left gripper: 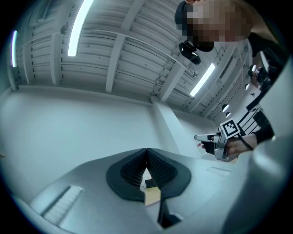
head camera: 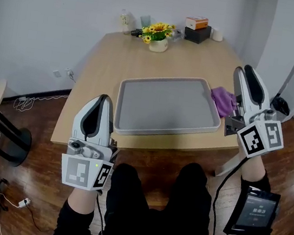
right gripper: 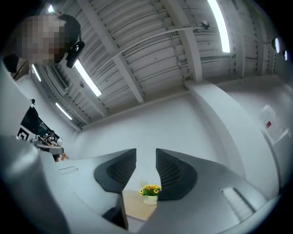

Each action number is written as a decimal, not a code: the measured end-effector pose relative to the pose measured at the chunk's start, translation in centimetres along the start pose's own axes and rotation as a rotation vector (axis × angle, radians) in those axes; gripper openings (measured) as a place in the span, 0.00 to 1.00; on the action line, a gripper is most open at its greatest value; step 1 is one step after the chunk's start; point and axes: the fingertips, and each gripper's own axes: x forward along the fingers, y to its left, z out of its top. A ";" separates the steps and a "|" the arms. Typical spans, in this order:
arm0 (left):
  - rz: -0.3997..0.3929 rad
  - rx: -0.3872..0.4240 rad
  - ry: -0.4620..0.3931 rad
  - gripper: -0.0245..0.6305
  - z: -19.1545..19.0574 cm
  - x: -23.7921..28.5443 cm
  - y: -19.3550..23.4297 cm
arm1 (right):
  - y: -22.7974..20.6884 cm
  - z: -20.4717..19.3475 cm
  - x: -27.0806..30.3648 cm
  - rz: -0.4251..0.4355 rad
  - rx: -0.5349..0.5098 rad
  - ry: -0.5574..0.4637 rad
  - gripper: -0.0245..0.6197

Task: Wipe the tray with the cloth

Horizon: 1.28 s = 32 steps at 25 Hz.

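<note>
Sitting at the tray's (head camera: 165, 107) right rim: purple cloth (head camera: 223, 101), bunched on the surface (head camera: 117, 60).
Right claw (head camera: 247, 70) is just beside it, slightly parted and empty. Left claw (head camera: 103, 98) is clenched, empty, well apart.

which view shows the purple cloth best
The head view: the purple cloth lies crumpled on the table by the right edge of the tray. Both gripper views aim upward at wall and ceiling and show none of it.

On the table (head camera: 105, 64), a sunflower pot (head camera: 158, 40) stands near stacked boxes (head camera: 197, 30).
</note>
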 end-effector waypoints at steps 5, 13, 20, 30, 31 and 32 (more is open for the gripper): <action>0.003 0.002 0.015 0.04 -0.3 -0.3 0.2 | 3.3 -0.9 -1.2 0.030 -0.102 -0.022 0.28; -0.001 -0.004 0.021 0.04 -0.6 -0.2 -0.2 | 3.8 -1.0 -2.3 -0.032 -0.139 -0.063 0.25; 0.005 -0.007 0.032 0.04 -0.6 0.3 -0.3 | 3.8 -1.7 -2.5 -0.027 -0.190 -0.020 0.23; 0.008 0.005 0.038 0.04 -0.6 -0.1 0.1 | 4.9 -2.2 -2.3 -0.006 -0.218 -0.016 0.21; 0.010 0.005 0.040 0.04 -0.7 -0.1 0.1 | 4.9 -2.3 -2.4 -0.006 -0.218 -0.015 0.21; 0.012 0.005 0.041 0.04 -0.8 -0.2 0.1 | 5.0 -2.3 -2.4 -0.006 -0.219 -0.014 0.21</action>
